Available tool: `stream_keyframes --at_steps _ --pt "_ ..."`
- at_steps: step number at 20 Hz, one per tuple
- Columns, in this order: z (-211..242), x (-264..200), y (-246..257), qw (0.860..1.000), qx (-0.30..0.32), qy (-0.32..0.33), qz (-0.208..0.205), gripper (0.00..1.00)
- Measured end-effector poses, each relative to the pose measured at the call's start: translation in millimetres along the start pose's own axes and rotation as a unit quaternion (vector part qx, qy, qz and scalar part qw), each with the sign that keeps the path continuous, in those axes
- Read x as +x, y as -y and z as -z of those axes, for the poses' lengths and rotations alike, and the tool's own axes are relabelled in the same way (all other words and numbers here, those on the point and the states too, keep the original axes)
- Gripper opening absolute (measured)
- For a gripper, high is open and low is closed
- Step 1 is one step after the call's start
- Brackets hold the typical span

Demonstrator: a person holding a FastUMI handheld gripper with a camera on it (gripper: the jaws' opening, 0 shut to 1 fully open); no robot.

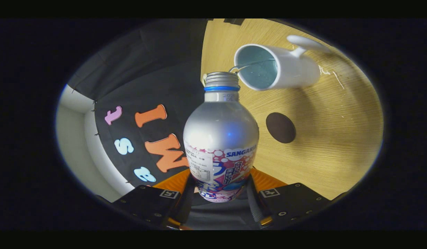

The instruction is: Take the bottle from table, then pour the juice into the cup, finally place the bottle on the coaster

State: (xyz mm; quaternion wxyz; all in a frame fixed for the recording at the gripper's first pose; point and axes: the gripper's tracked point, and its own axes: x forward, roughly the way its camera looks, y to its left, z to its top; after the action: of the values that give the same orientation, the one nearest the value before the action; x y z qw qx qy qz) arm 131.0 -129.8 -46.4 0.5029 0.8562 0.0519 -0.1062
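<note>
A pale wooden desk (324, 145) fills the booth, with black cloth hanging as the wall behind it. The bottle (220, 138) is up off the desk, gripped low on its printed label between the two fingers of the tool (220, 197), which press on it from either side. It is tipped over so its open neck reaches the rim of the white cup (279, 67), and a thin stream of clear liquid runs from the mouth into the cup, where a bluish pool has gathered. So the pouring step looks to be under way, with the set-down not yet done.

The bottle is a silvery metal one with a threaded neck and a blue ring below the thread. I would judge it stiff and smooth, fairly slippery under the pads, and lighter as it empties. The straight labelled waist is the sensible place to hold it; the rounded shoulder above would let the fingers slide off.

The cup stands on the desk beyond the bottle's mouth, handle turned away from it. The dark round coaster (280, 127) lies flat on the desk, near the cup and beside the bottle's shoulder, bare and waiting for the bottle.
</note>
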Motion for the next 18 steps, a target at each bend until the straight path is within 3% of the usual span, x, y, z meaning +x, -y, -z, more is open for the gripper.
stream_keyframes --at_steps 18 --pt "-5.0 -6.3 1.0 0.999 0.034 0.005 0.015 0.70"
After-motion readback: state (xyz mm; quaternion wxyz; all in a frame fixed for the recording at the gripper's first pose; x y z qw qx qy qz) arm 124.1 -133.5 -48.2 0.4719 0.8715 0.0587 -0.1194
